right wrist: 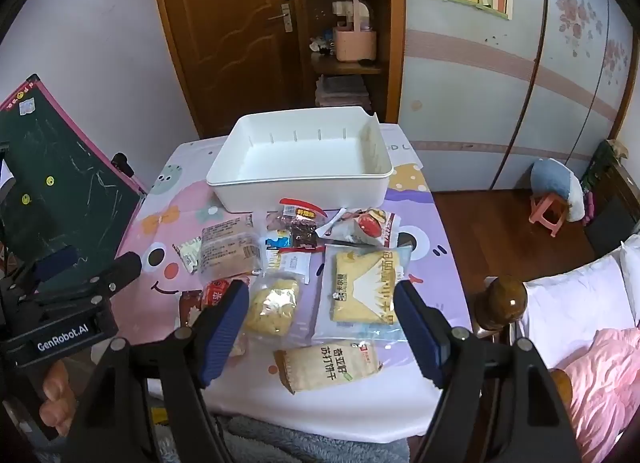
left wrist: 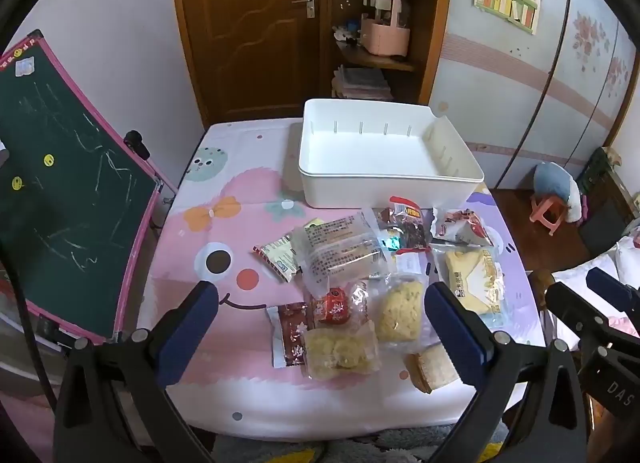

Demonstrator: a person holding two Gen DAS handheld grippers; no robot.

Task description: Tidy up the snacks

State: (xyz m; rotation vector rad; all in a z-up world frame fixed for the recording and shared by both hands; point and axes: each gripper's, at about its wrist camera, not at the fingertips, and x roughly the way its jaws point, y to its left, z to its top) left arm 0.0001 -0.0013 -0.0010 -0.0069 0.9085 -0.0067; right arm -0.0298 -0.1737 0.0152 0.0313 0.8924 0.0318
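Observation:
An empty white bin (left wrist: 384, 155) (right wrist: 304, 159) stands at the far side of the small table. Several snack packets lie in front of it: a clear bread pack (left wrist: 340, 251) (right wrist: 228, 249), a red round snack (left wrist: 334, 305), yellow pastry packs (left wrist: 400, 309) (right wrist: 272, 305), a large yellow cake pack (left wrist: 474, 279) (right wrist: 366, 287), a soda cracker pack (right wrist: 328, 367) (left wrist: 430, 367) nearest me. My left gripper (left wrist: 320, 323) is open above the near packets. My right gripper (right wrist: 320, 327) is open above the cake and cracker packs. Both hold nothing.
A green chalkboard (left wrist: 60, 191) leans at the table's left. A wooden door (left wrist: 248, 23) and shelf stand behind. A bed with pink bedding (right wrist: 592, 363) and a wooden bedpost (right wrist: 502, 299) are at the right. A pink stool (right wrist: 546, 213) stands on the floor.

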